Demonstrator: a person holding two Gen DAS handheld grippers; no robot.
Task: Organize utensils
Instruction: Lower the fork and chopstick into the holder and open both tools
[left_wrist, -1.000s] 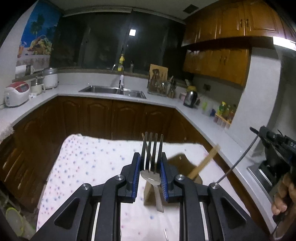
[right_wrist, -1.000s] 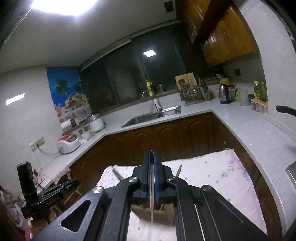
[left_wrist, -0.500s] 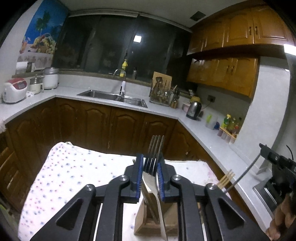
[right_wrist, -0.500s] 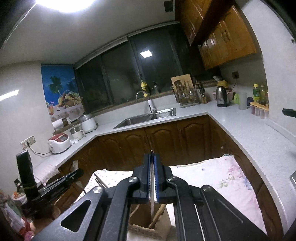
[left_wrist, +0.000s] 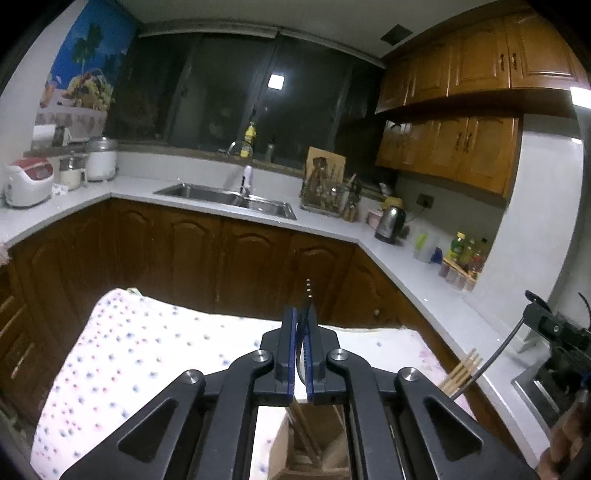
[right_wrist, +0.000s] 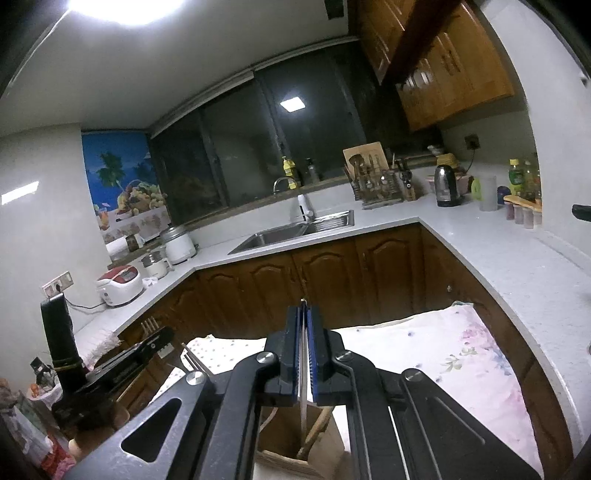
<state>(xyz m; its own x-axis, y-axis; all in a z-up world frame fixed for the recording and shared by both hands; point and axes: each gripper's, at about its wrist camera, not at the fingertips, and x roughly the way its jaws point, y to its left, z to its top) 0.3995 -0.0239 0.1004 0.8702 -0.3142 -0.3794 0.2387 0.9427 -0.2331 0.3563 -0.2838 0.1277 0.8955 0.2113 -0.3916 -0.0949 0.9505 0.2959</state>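
Note:
My left gripper (left_wrist: 301, 317) is shut on a metal fork (left_wrist: 308, 291), which stands edge-on with its tines poking up past the fingertips. Below it stands a wooden utensil holder (left_wrist: 325, 443) with wooden sticks inside. My right gripper (right_wrist: 303, 314) is shut on a thin metal utensil (right_wrist: 303, 373), seen edge-on, whose lower end hangs over the holder (right_wrist: 284, 435). Chopsticks (left_wrist: 461, 373) lean out of the holder at the right. In the right wrist view the left gripper's body (right_wrist: 122, 365) shows at the left with the fork tines (right_wrist: 149, 325) above it.
The holder stands on a table under a dotted white cloth (left_wrist: 129, 350). Brown cabinets and a white counter wrap around behind, with a sink (left_wrist: 229, 195), a kettle (left_wrist: 389, 221), a rice cooker (left_wrist: 27, 184) and bottles (left_wrist: 465, 254). A person's hand (left_wrist: 569, 439) grips the right tool.
The left jaws have drawn together on the fork, which went from face-on to edge-on. Both grippers have sunk toward the wooden holder, the left one more.

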